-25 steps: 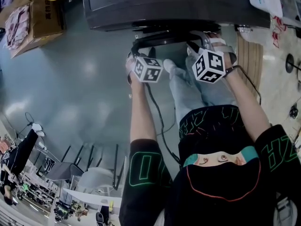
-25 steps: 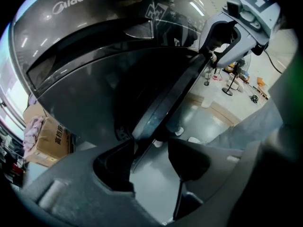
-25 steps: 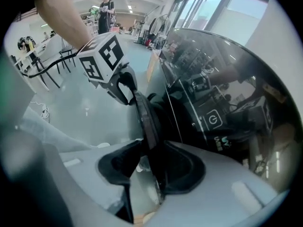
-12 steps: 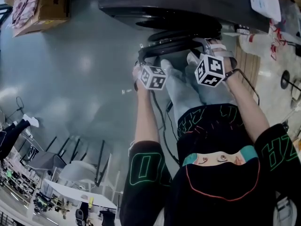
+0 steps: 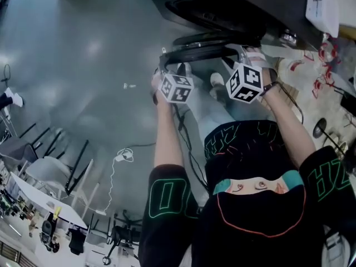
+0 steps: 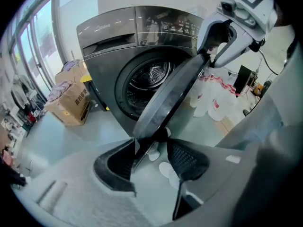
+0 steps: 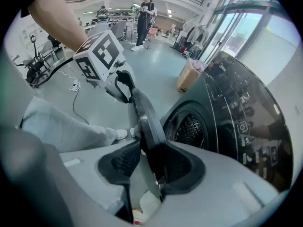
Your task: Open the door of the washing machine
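Observation:
The dark washing machine point(image 5: 233, 10) stands at the top of the head view, its round door point(image 5: 206, 52) swung out from the front. The drum point(image 6: 151, 77) shows behind the door point(image 6: 175, 89) in the left gripper view. My left gripper point(image 5: 167, 59) is closed on the door's rim at its left end, and the rim runs between its pads point(image 6: 154, 150). My right gripper point(image 5: 236, 50) grips the same rim further right; there the door's edge point(image 7: 147, 122) sits between the pads point(image 7: 151, 162), against the right one. Each gripper also appears in the other's view.
The person's legs and white shoes point(image 5: 216, 81) are under the door. A cardboard box point(image 6: 71, 103) sits left of the machine and white containers point(image 6: 213, 108) right of it. A cable point(image 5: 119, 154) lies on the grey floor, chairs point(image 5: 55, 160) stand at lower left, and people point(image 7: 142, 18) are far off.
The door has swung further out from the machine with both grippers on its rim. The head view has turned, and the cardboard box has slid out at the top left.

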The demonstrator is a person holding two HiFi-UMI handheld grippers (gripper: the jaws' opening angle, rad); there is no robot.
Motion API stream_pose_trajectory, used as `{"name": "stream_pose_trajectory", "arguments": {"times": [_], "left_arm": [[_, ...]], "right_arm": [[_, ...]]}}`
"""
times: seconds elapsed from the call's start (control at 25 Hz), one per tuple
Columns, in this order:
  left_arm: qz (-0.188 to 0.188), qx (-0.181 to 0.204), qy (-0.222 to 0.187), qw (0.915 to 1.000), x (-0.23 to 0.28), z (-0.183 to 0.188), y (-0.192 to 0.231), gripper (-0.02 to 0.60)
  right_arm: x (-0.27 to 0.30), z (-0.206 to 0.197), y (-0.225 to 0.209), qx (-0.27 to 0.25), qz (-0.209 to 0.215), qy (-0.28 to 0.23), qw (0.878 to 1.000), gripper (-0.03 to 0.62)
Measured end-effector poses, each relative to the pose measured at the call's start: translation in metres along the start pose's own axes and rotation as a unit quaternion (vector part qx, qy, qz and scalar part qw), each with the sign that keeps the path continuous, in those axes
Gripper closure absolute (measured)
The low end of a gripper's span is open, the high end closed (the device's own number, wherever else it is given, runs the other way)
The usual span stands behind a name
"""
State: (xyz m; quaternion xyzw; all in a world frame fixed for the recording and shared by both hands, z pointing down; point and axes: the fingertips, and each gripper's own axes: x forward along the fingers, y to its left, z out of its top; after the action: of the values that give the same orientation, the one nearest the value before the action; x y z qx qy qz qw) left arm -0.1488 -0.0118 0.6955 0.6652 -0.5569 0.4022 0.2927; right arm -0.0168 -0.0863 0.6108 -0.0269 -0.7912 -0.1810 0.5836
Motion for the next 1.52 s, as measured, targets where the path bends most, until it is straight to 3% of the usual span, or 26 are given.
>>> {"name": "stream_pose_trajectory", "arguments": {"times": [0.32,0.72,0.92,1.32,1.52], "left_arm": [[0.063,-0.079,0.013,0.9948,-0.025,-0.038,-0.056,0.357],[0.088,-0.171,0.049,0.98,-0.05,-0.076,-0.144,0.364],[0.102,-0.204,0.05,0.9723,-0.058,-0.085,-0.18,0.374],[0.161,-0.276,0.012,0.9476,-0.069,-0.093,-0.293,0.402],[0.161,-0.323,0.004,0.9327,-0.067,-0.087,-0.353,0.417]], "right_arm": [[-0.014,-0.016,0.039,-0.089,0.03,-0.035,0.995,0.437],[-0.034,-0.051,0.088,-0.188,0.071,-0.044,0.979,0.437],[-0.043,-0.064,0.102,-0.229,0.072,-0.056,0.969,0.437],[-0.06,-0.123,0.137,-0.324,0.068,-0.079,0.94,0.424],[-0.069,-0.155,0.149,-0.378,0.071,-0.071,0.92,0.419]]}}
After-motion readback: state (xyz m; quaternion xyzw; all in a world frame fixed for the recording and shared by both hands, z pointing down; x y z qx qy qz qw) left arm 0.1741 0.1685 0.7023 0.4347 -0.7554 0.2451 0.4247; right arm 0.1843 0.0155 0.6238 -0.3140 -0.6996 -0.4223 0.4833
